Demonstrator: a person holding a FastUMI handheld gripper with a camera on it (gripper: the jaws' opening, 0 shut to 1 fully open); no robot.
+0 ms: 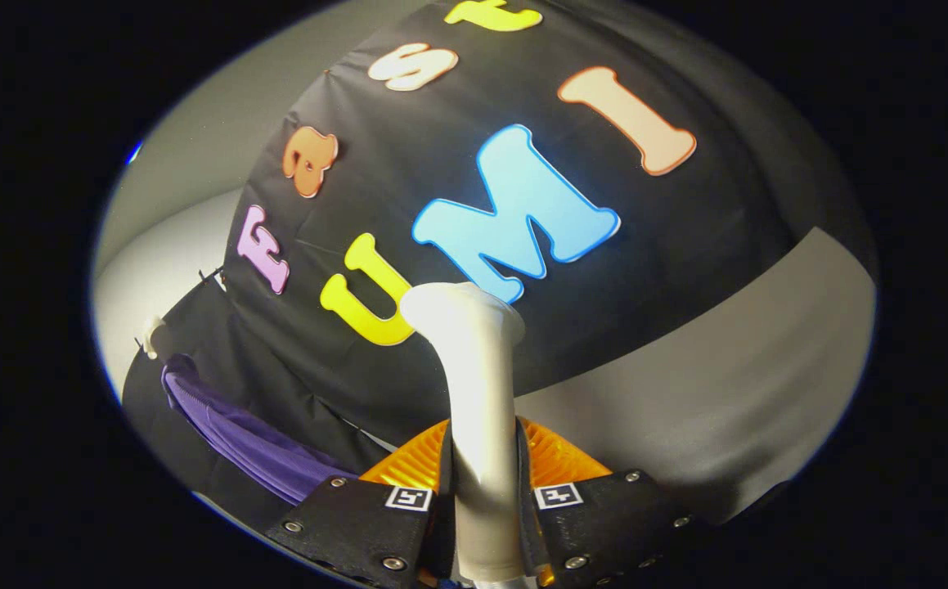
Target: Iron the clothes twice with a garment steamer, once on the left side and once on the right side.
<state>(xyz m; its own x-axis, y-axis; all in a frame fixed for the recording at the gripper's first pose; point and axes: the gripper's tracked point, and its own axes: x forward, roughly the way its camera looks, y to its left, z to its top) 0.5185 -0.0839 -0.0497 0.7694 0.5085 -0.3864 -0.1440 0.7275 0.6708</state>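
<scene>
The gripper held the steamer. Its two fingers were pressed in close on the steamer's pale handle, one on each side, so the gripper was closed tight around it. The handle ran straight up from between the fingers. At the top it grew wider into a flat, round-edged head. The head was up in front of the black cloth wall, but how near the cloth it was could not be told.

The clothes were purple. They hung low down, off to the left of the fingers and well apart from the steamer. The purple cloth fell in long soft folds against the black wall. Near its top end there was a small pale hook, just beside the cloth. The steamer's head was not touching the clothes.

Past the black cloth there was a plain grey wall, to the right of the steamer. More pale wall showed high up on the left.

The whole view was tipped over to one side.
</scene>
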